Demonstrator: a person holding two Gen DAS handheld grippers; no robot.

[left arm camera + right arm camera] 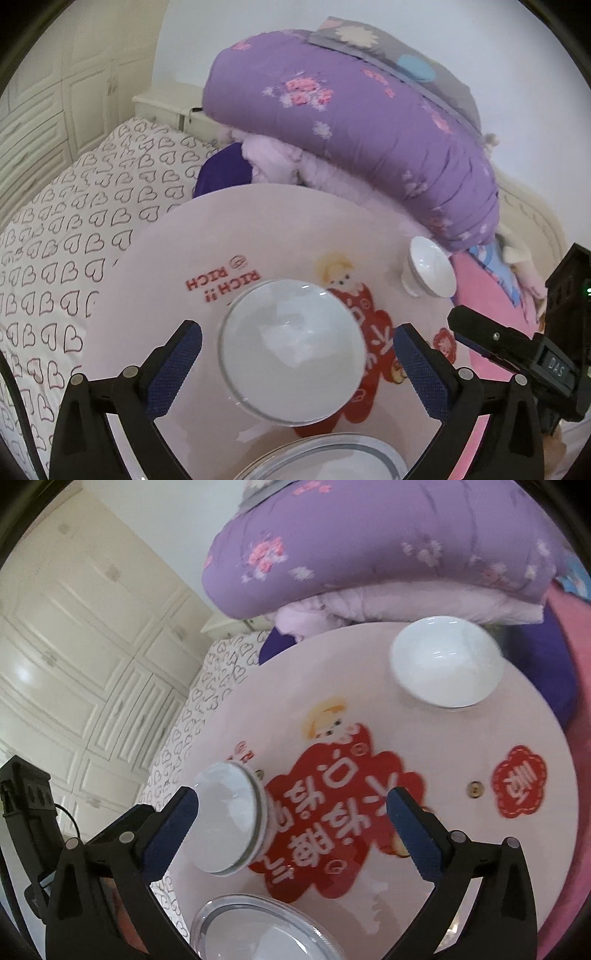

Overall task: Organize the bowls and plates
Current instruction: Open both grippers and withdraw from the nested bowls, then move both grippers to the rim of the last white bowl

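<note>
A small clear glass bowl (291, 354) stands on the round pink table (177, 258). My left gripper (297, 332) hangs open above it, its blue pads (177, 365) clear of the rim on both sides. In the right wrist view the same glass bowl (229, 818) sits just beside the left pad (170, 827) of my right gripper (291, 794), which is wide open over the red print with nothing held. A white bowl (447, 661) (430, 267) rests near the table's far edge. A wider clear glass dish (325, 458) (258, 926) lies at the near edge.
Folded purple quilts (351, 110) are piled behind the table (517, 849). A heart-print bed sheet (74, 240) spreads to the left, and a pink cushion (480, 280) lies to the right. White wardrobe doors (92, 646) stand beyond. The right gripper's body (517, 350) shows at the edge of the left wrist view.
</note>
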